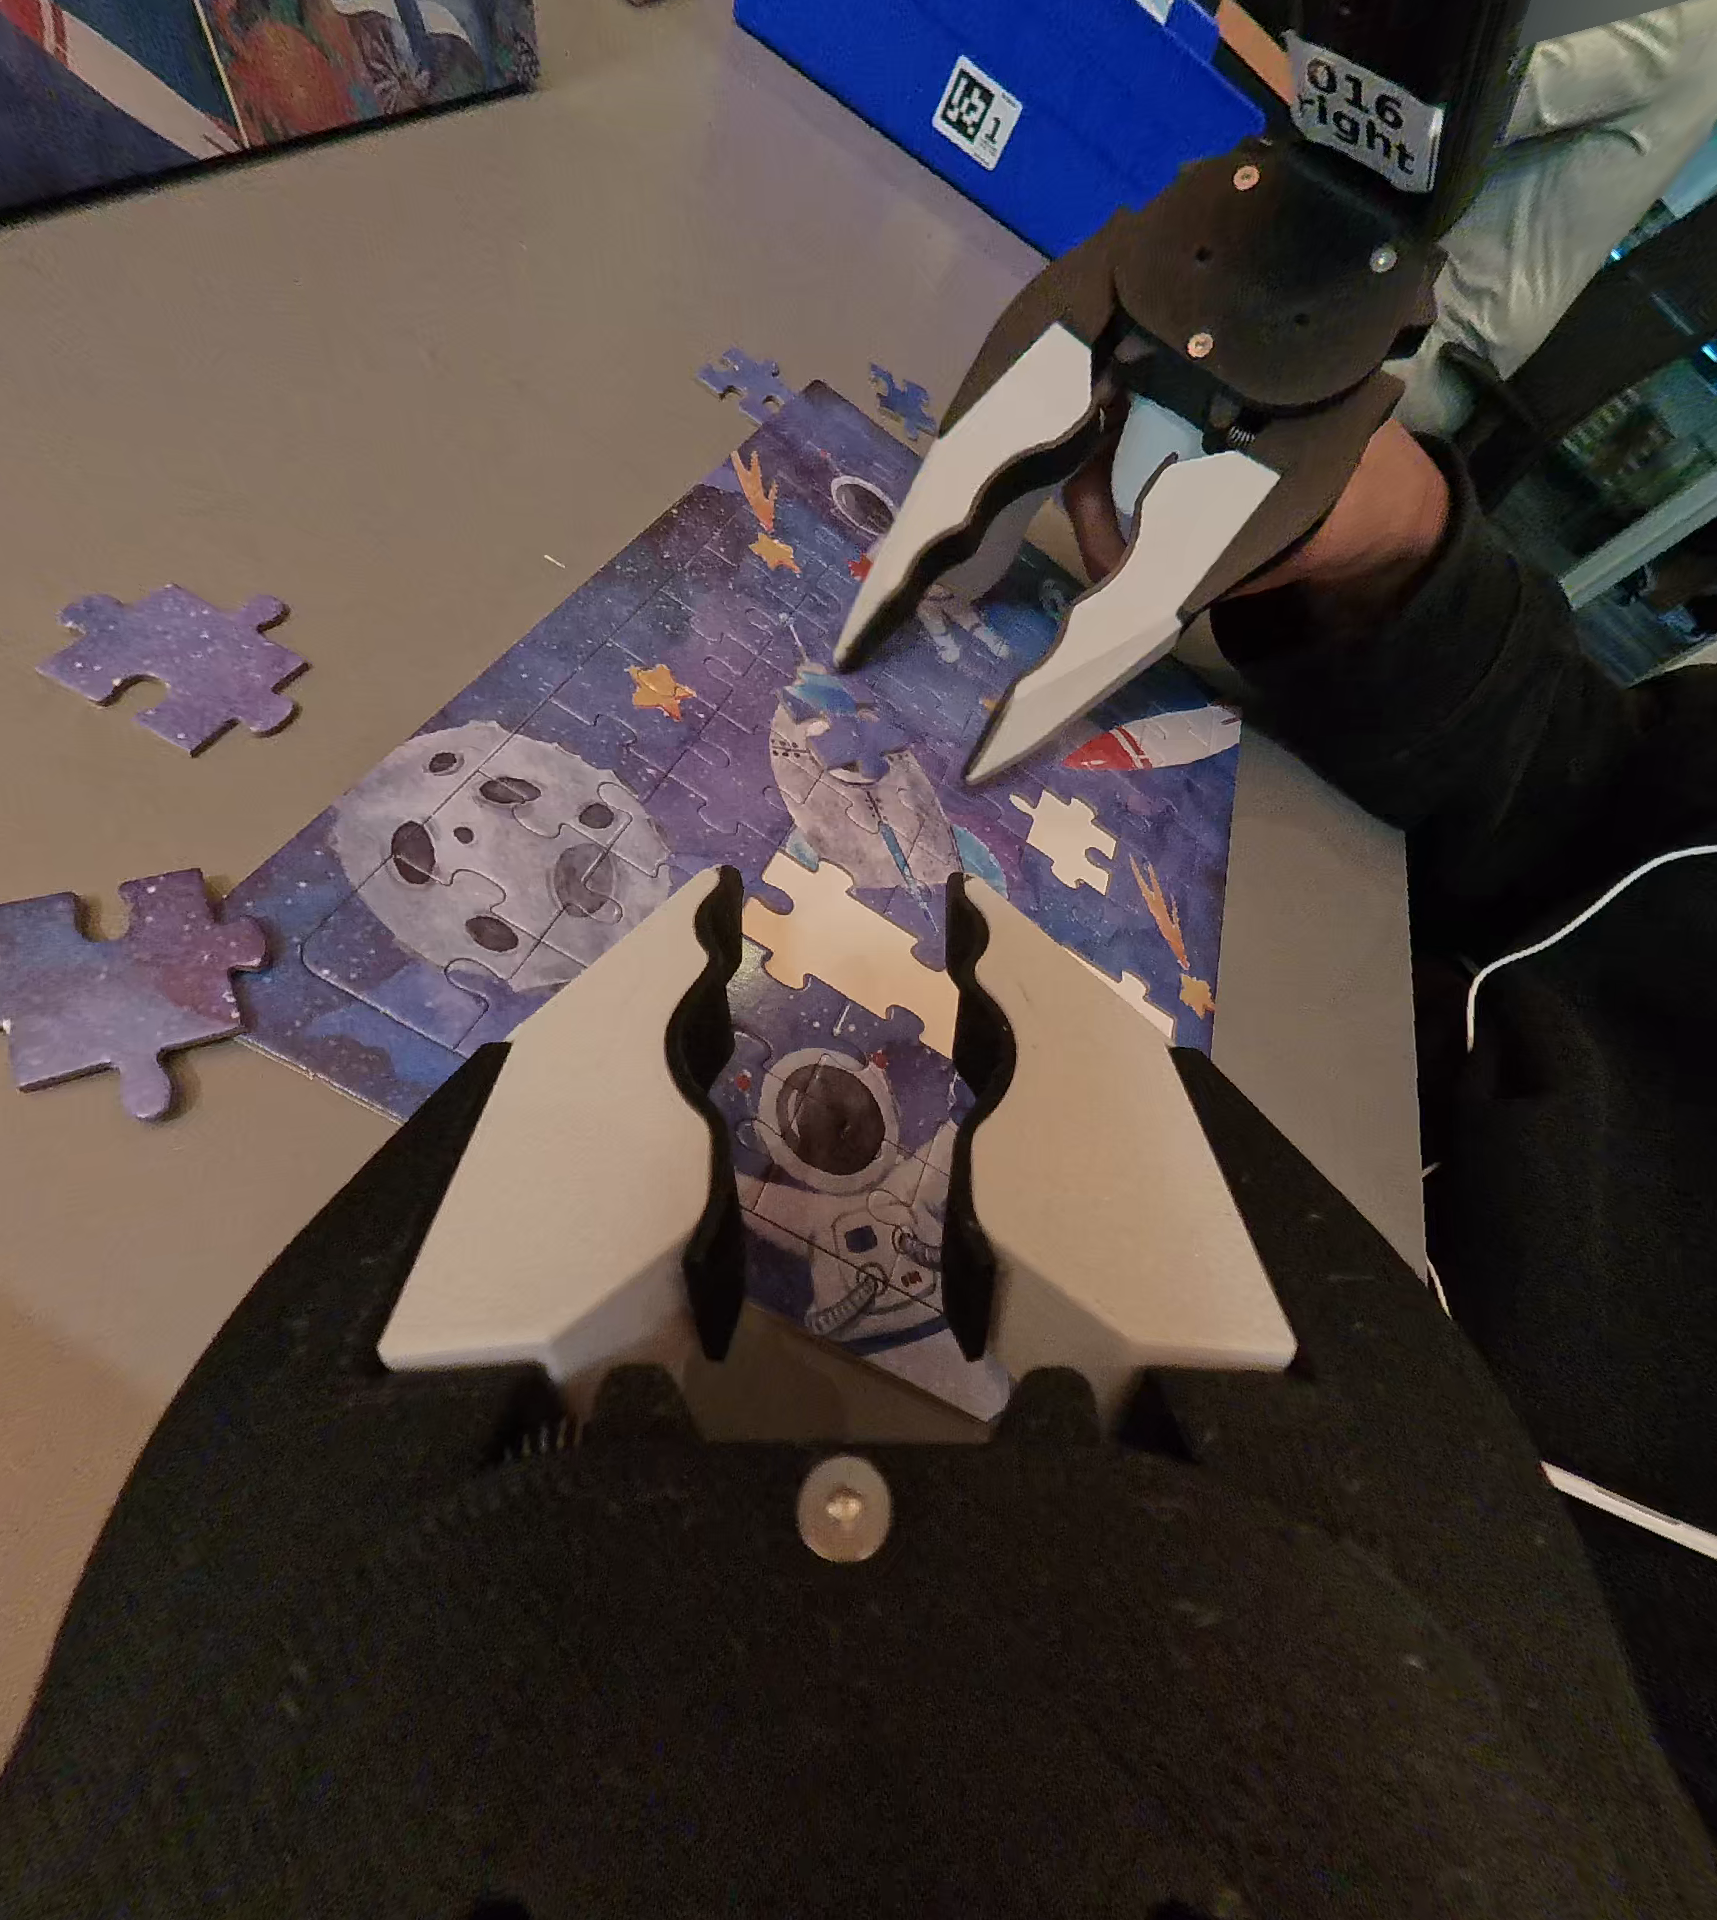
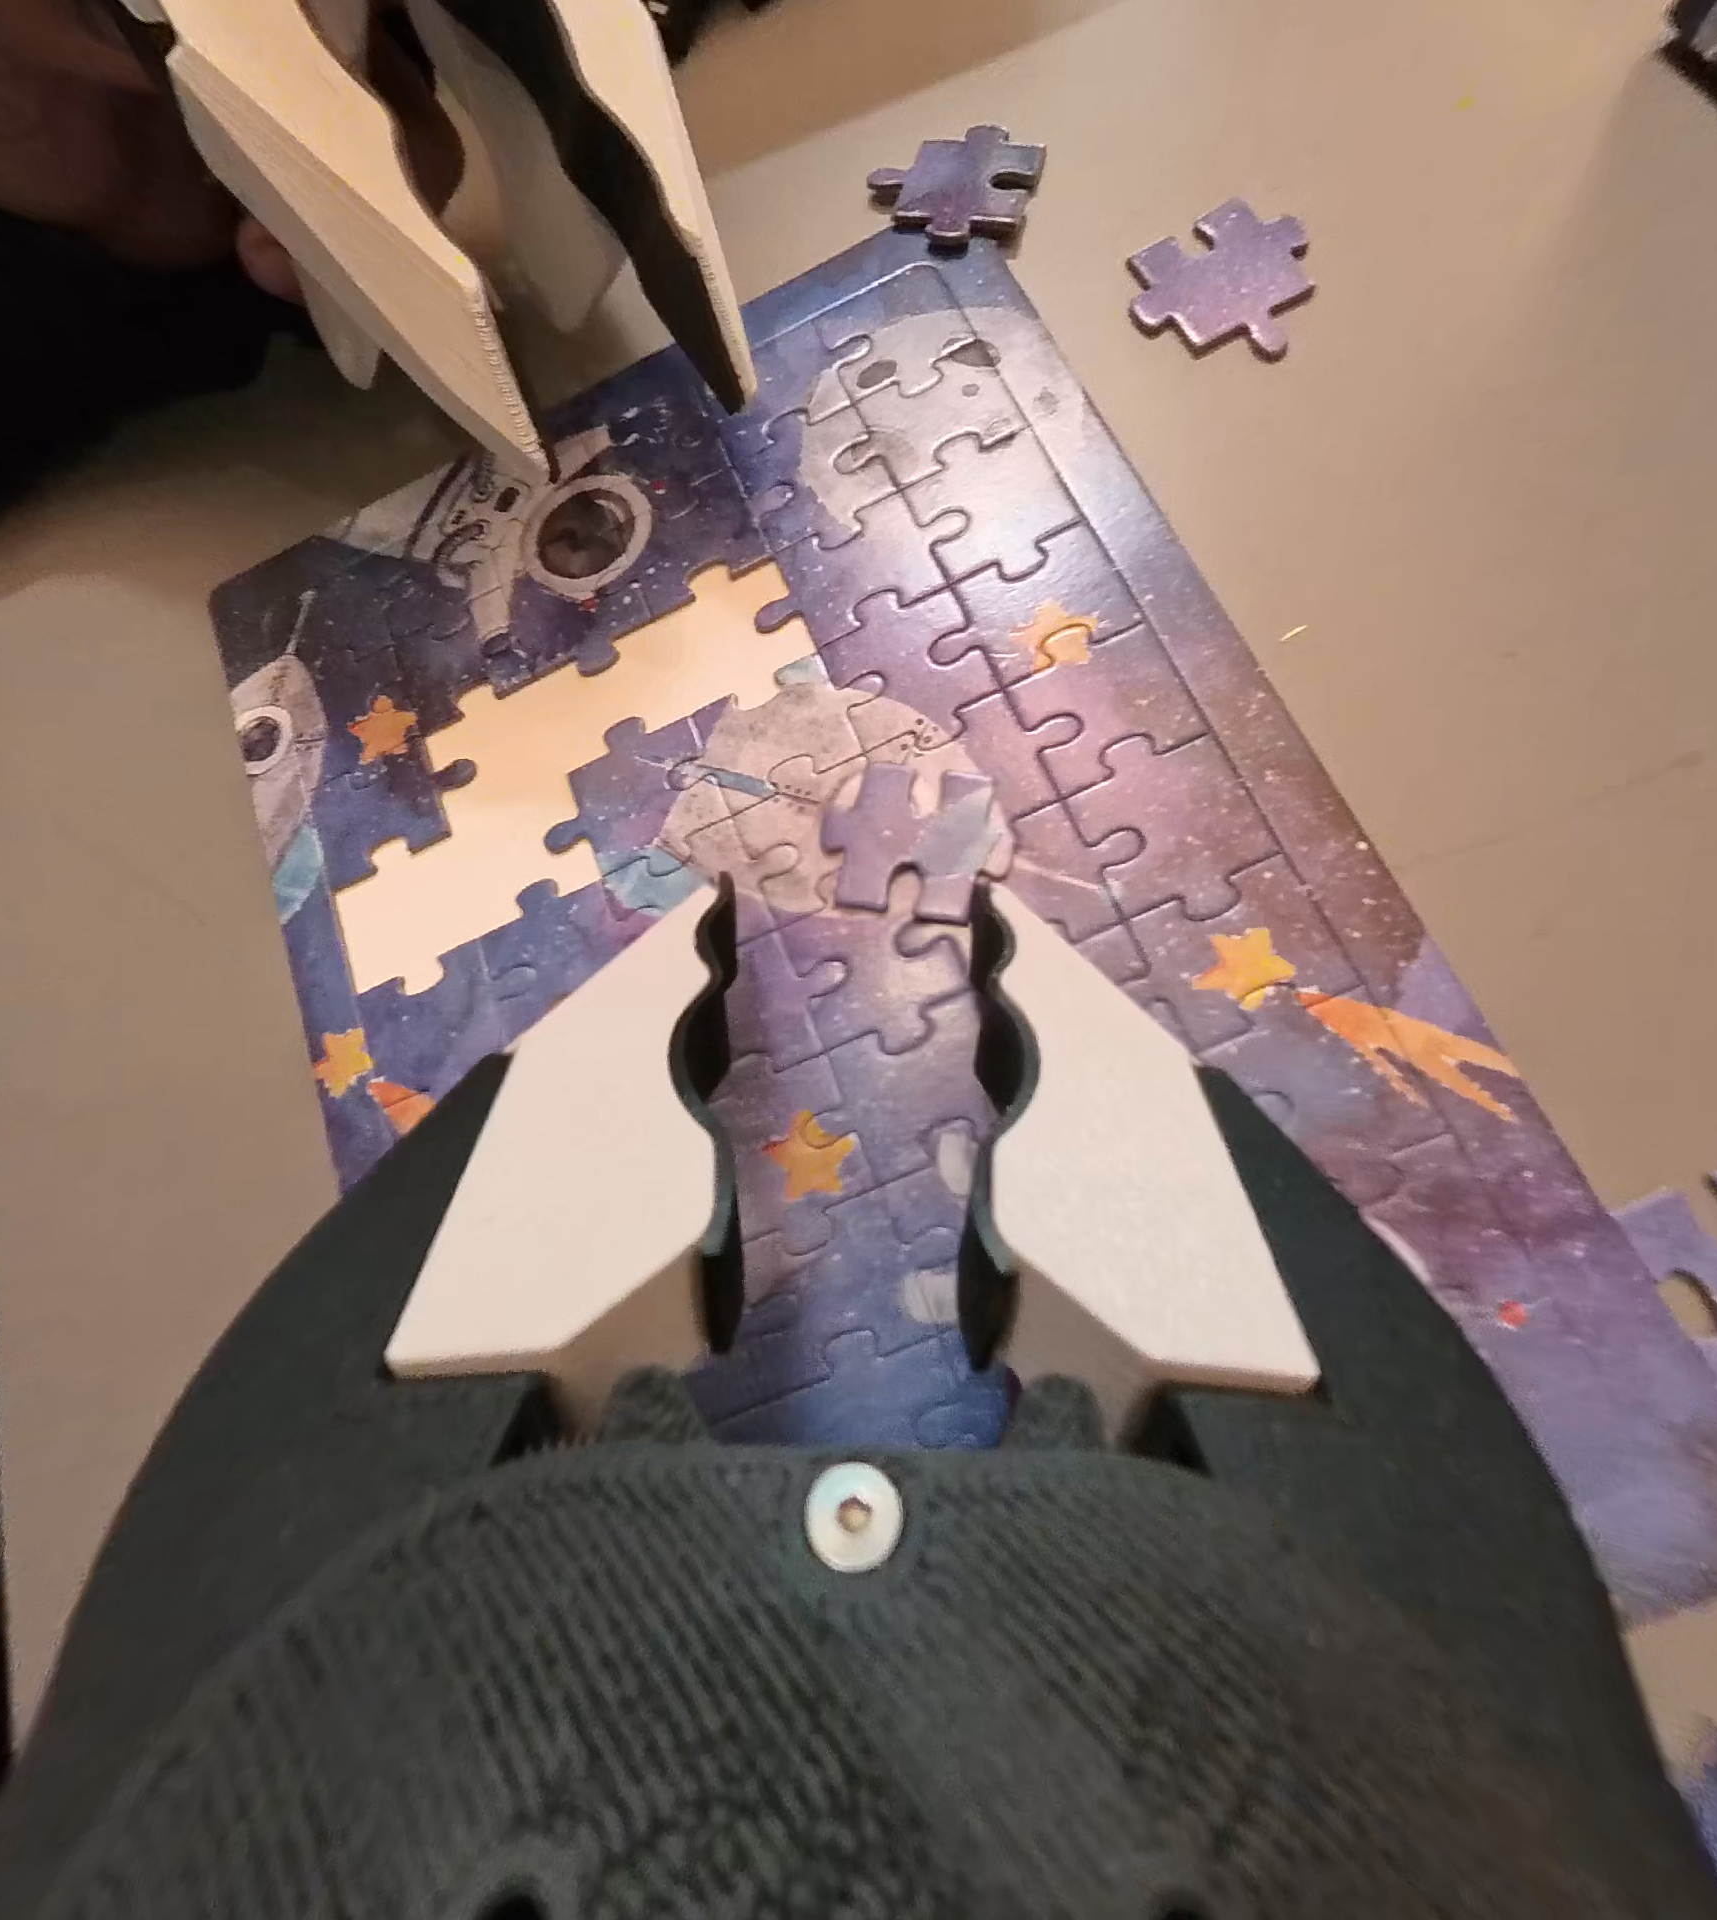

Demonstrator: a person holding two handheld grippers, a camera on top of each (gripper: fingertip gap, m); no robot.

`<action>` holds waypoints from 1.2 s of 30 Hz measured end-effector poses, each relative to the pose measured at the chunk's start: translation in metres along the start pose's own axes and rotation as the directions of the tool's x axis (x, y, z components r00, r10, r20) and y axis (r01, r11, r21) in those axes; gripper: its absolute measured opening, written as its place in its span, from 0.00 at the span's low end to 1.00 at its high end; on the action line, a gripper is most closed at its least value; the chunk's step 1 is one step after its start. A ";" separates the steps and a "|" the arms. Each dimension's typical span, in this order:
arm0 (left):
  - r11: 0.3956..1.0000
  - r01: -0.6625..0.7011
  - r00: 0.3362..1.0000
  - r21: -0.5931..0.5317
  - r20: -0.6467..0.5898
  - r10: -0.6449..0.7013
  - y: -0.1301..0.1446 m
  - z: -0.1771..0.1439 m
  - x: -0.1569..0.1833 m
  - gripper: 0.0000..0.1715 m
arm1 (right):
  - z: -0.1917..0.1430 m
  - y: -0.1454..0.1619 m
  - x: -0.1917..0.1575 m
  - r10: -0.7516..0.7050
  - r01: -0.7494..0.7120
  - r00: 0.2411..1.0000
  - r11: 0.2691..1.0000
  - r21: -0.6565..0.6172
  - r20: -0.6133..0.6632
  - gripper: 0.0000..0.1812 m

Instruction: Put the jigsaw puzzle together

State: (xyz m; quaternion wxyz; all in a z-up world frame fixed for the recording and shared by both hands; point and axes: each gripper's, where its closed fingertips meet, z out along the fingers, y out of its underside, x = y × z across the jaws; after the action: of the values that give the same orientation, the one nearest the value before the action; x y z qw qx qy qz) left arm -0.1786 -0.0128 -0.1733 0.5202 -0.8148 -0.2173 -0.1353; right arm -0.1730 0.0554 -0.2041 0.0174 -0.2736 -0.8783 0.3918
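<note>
The space-themed jigsaw puzzle [image 1: 625, 748] lies flat on the grey table, mostly assembled, with a long bare gap [image 1: 849, 935] and a small one [image 1: 1067, 836]. In the right wrist view the puzzle [image 2: 1093, 727] shows the long gap [image 2: 563, 748] clearly. My right gripper [image 2: 854, 888] is open and low over the puzzle. A loose purple piece [image 2: 911, 842] lies on top of the puzzle just ahead of its tips; it also shows in the left wrist view [image 1: 838, 717]. My left gripper [image 1: 838, 894] is open and empty above the astronaut, and shows in the right wrist view [image 2: 636, 426].
Loose pieces lie on the table left of the puzzle [image 1: 179, 665] [image 1: 101, 992] and at its far end [image 1: 750, 379] [image 1: 901, 400]. The puzzle box [image 1: 210, 83] and a blue box [image 1: 937, 62] stand at the back. The table edge [image 1: 1321, 935] runs right of the puzzle. It is some 4 cm from my right tips to the puzzle [image 2: 1093, 727]. Seen from the left wrist view [image 1: 699, 659] as well.
</note>
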 end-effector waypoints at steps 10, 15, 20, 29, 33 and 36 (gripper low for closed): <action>1.000 -0.001 1.000 -0.005 0.000 0.001 0.001 0.000 0.000 0.21 | 0.007 -0.007 -0.033 -0.041 0.038 0.987 0.999 0.024 0.153 0.24; 1.000 -0.009 1.000 -0.014 0.004 0.009 0.002 0.002 0.001 0.21 | 0.001 -0.015 -0.021 -0.045 0.039 0.995 0.997 0.073 0.088 0.24; 0.999 -0.039 0.999 -0.025 0.012 0.040 0.003 0.003 0.002 0.21 | 0.006 -0.006 -0.018 -0.013 0.011 0.996 1.000 0.024 0.087 0.23; 0.945 -0.245 0.952 -0.218 0.132 0.277 0.020 0.028 0.001 0.25 | 0.015 -0.009 -0.034 -0.033 0.029 0.990 0.999 0.027 0.137 0.24; 0.928 -0.271 0.934 -0.256 0.163 0.318 0.022 0.032 -0.002 0.25 | 0.018 -0.011 -0.042 -0.031 0.026 0.985 0.999 0.033 0.170 0.24; 0.938 -0.254 0.943 -0.237 0.153 0.294 0.020 0.031 -0.002 0.25 | 0.020 -0.012 -0.043 -0.043 0.038 0.985 0.999 0.032 0.168 0.24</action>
State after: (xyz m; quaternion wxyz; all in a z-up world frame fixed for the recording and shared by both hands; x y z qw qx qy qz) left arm -0.1704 0.0071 -0.2032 0.4209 -0.8973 -0.1331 -0.0070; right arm -0.1464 0.0143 -0.2014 -0.0450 -0.2215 -0.8762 0.4257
